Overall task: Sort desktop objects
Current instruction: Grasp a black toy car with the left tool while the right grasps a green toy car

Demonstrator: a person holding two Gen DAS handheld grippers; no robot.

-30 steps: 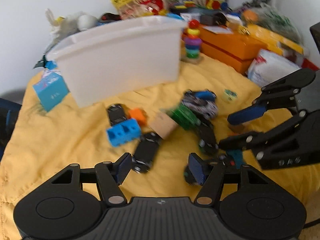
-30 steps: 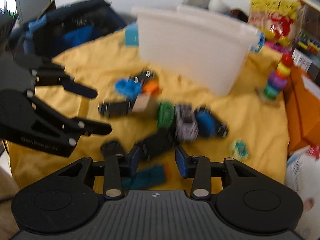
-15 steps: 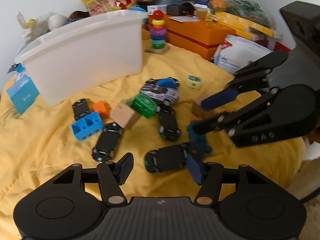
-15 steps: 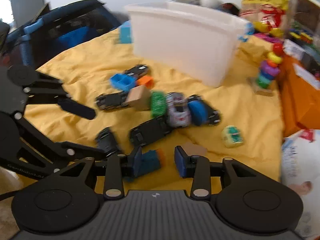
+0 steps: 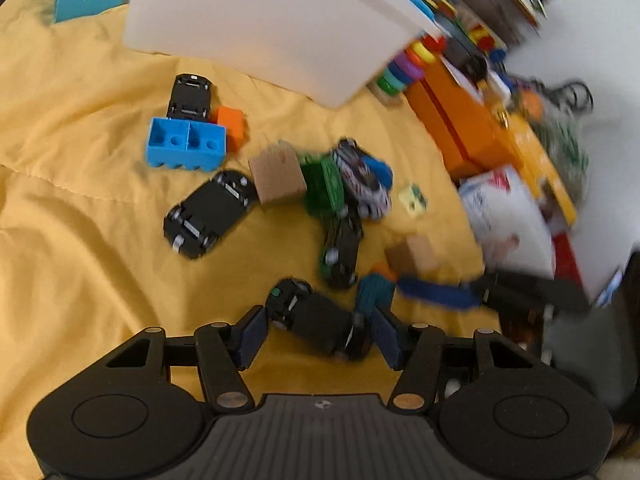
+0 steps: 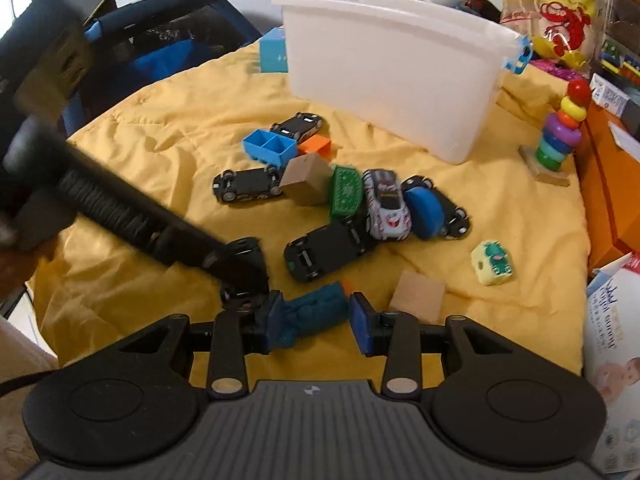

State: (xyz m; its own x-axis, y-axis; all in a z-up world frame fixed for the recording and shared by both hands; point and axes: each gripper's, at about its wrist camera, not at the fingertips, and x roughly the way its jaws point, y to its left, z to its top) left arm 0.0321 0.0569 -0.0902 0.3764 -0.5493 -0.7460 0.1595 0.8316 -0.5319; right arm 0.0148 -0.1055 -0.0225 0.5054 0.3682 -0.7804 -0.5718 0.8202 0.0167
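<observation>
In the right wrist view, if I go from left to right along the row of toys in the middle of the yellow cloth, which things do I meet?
Overturned black car → cardboard cube → green block → white car → blue car.

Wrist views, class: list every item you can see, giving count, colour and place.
bin: one, white, back of the cloth
cloth: one, yellow, under everything
toy cars: six; four black and upturned, one white patterned, one blue; mid-cloth
bricks: four; blue, orange and green in the cluster, teal nearest the camera
cubes: two, tan; one in the cluster, one near the front
small toy: one, pale yellow, right of the cars
ring stacker: one, rainbow, right of the bin
box: one, light blue, left of the bin
left tool: black, open, straddling a black car
right tool: black, open, around the teal brick
</observation>
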